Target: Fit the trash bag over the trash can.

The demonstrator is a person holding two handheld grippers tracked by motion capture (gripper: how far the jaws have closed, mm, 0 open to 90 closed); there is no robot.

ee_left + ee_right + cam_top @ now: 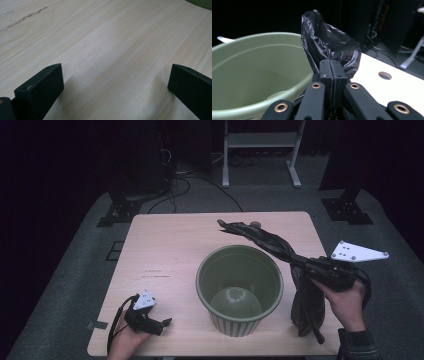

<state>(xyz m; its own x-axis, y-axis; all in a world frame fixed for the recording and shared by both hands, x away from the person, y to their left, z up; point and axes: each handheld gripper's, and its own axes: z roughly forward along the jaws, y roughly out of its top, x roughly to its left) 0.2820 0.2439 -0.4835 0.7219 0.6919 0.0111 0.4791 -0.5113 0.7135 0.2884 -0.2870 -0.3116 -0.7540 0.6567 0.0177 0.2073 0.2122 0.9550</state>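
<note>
A green bin stands open-mouthed in the middle of the wooden table. To its right my right gripper is shut on a black plastic bag; one end of the bag sticks up and back over the table, the rest hangs down to the tabletop beside the bin. In the right gripper view the jaws are pressed together on the bag, with the bin's rim at the left. My left gripper lies low at the table's front left, open, with only bare wood between its jaws.
A round hole shows in the tabletop near the far edge. Behind the table are a white stand, cables on the grey floor and dark equipment bases at both sides.
</note>
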